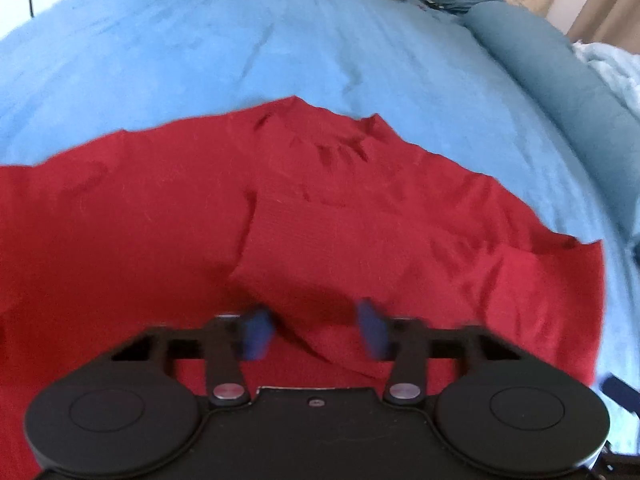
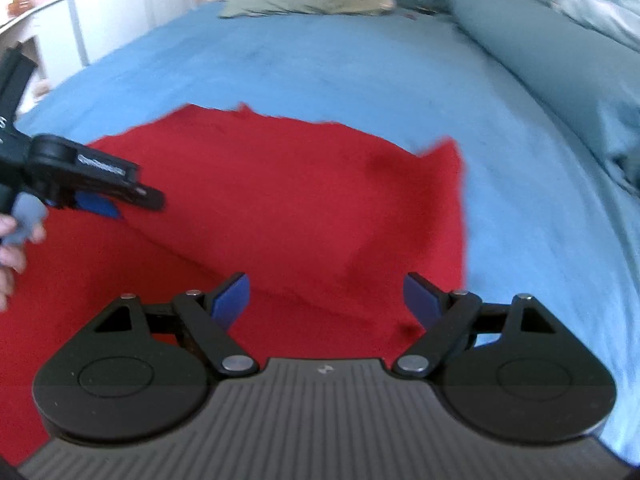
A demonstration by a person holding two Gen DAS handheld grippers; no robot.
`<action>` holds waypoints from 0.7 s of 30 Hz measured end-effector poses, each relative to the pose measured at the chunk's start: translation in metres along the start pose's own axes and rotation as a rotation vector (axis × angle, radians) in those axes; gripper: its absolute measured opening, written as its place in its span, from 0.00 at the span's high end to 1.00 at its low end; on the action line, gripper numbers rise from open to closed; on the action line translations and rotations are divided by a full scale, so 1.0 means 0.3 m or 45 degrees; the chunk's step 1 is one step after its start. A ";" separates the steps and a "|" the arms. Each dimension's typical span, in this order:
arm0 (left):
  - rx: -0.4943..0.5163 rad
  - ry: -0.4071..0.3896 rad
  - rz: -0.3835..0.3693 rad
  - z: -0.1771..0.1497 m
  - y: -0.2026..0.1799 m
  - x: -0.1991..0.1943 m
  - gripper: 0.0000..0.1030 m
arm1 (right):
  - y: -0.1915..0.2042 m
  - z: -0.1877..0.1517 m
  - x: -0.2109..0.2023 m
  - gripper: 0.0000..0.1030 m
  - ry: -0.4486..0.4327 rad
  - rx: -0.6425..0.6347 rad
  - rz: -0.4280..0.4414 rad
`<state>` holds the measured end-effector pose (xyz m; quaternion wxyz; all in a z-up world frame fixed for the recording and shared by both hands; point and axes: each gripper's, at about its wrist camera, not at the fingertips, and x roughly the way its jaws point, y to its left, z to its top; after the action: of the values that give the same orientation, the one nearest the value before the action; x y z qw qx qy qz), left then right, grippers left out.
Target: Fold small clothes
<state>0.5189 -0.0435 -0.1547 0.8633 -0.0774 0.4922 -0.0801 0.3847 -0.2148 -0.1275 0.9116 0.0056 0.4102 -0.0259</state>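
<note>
A red garment (image 1: pixel 280 220) lies spread on the blue bed sheet (image 1: pixel 200 52), with creases and a folded layer across its middle. My left gripper (image 1: pixel 314 330) is open just above the cloth, with blue pads (image 1: pixel 254 332) apart and nothing between them. In the right wrist view the red garment (image 2: pixel 280 200) fills the centre. My right gripper (image 2: pixel 326 300) is open and empty over the garment's near right part. The left gripper (image 2: pixel 100 196) also shows there at the left, held over the cloth.
Teal pillows (image 1: pixel 552 76) and a pale blue blanket (image 2: pixel 600 0) lie along the right of the bed. A green pillow (image 2: pixel 308 0) sits at the far end. White furniture (image 2: pixel 52 24) stands beyond the bed's left side. The person's hand (image 2: pixel 12 248) shows at the left edge.
</note>
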 end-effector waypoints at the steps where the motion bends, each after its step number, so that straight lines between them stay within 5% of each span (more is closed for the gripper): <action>1: -0.004 -0.010 0.016 0.005 0.002 0.002 0.95 | -0.011 -0.015 0.003 0.03 0.021 0.021 -0.031; 5: -0.033 -0.088 -0.046 0.044 0.003 -0.045 0.96 | -0.036 -0.051 0.022 0.03 0.107 0.013 -0.228; 9: -0.012 -0.265 -0.029 0.111 0.012 -0.175 0.96 | -0.049 -0.039 0.044 0.02 0.109 0.029 -0.210; 13: -0.071 -0.401 0.103 0.128 0.128 -0.287 0.96 | -0.029 -0.003 0.095 0.02 0.084 -0.033 -0.216; 21: -0.171 -0.331 0.169 0.031 0.276 -0.234 0.96 | -0.014 0.070 0.186 0.02 0.047 -0.105 -0.291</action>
<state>0.4970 0.0528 -0.1089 0.9160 -0.1119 0.3847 0.0207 0.4371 -0.2221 -0.1553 0.8944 -0.0782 0.4257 -0.1125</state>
